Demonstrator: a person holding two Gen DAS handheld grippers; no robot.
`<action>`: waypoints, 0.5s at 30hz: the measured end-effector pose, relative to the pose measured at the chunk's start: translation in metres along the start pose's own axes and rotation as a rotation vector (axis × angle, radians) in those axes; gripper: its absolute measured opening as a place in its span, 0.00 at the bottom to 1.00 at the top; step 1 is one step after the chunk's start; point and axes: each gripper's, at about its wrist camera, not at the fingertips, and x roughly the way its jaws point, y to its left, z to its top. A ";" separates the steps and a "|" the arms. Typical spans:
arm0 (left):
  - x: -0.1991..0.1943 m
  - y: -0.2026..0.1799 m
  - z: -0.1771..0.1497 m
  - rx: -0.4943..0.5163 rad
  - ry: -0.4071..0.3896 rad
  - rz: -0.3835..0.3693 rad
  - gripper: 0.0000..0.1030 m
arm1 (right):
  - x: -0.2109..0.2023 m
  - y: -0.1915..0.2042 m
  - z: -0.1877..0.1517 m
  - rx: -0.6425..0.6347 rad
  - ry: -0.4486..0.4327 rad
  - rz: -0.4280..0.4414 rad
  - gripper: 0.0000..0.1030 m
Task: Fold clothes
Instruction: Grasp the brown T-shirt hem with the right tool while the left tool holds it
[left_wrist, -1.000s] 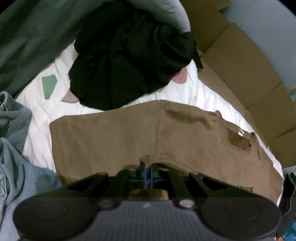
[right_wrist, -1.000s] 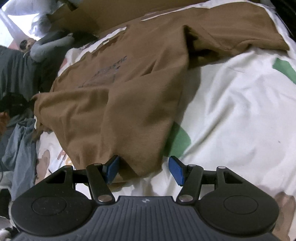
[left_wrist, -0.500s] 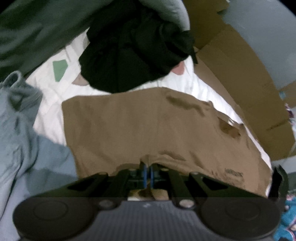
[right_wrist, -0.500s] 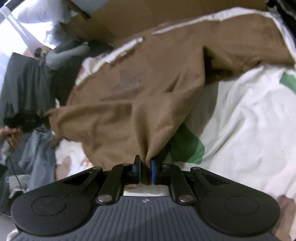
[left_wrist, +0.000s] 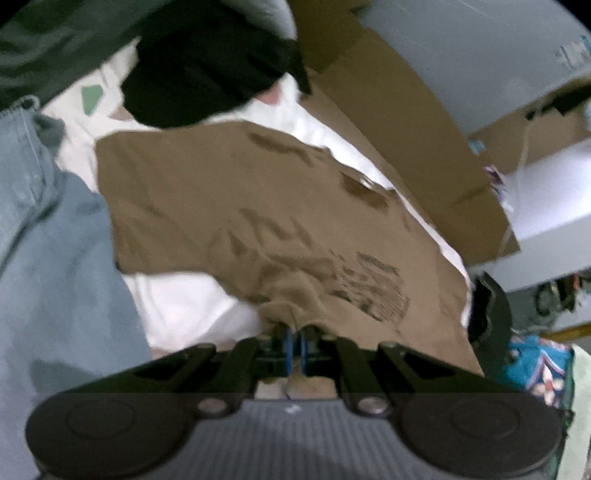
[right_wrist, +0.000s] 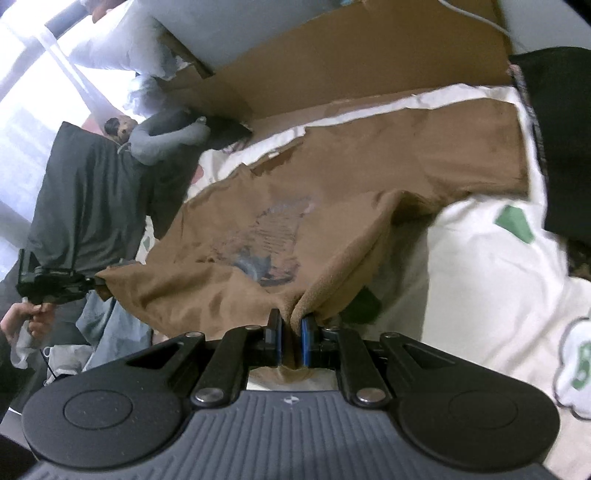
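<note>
A brown T-shirt with a dark chest print lies spread on a white patterned bedsheet. My left gripper is shut on a bunched edge of the shirt, lifted off the sheet. In the right wrist view the same brown T-shirt stretches away from me, and my right gripper is shut on another lifted edge of it. The left gripper shows at far left there, pinching the shirt's opposite corner.
A black garment is heaped at the far end of the bed. Blue denim lies at the left. Brown cardboard lines the wall side. Dark clothes and a person's hand sit at the left of the right wrist view.
My right gripper closed on the shirt's edge and lifted it. My left gripper, still shut on the shirt, raised its edge, exposing white sheet underneath and the chest print.
</note>
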 end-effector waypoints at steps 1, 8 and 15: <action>0.000 -0.003 -0.006 0.005 0.008 -0.012 0.04 | -0.003 -0.002 -0.002 0.002 0.011 -0.002 0.08; 0.009 0.003 -0.028 0.007 0.063 -0.023 0.04 | 0.025 -0.021 -0.005 0.041 0.079 -0.064 0.08; 0.020 0.037 -0.006 -0.057 0.024 0.040 0.04 | 0.077 -0.035 0.004 0.074 0.123 -0.126 0.08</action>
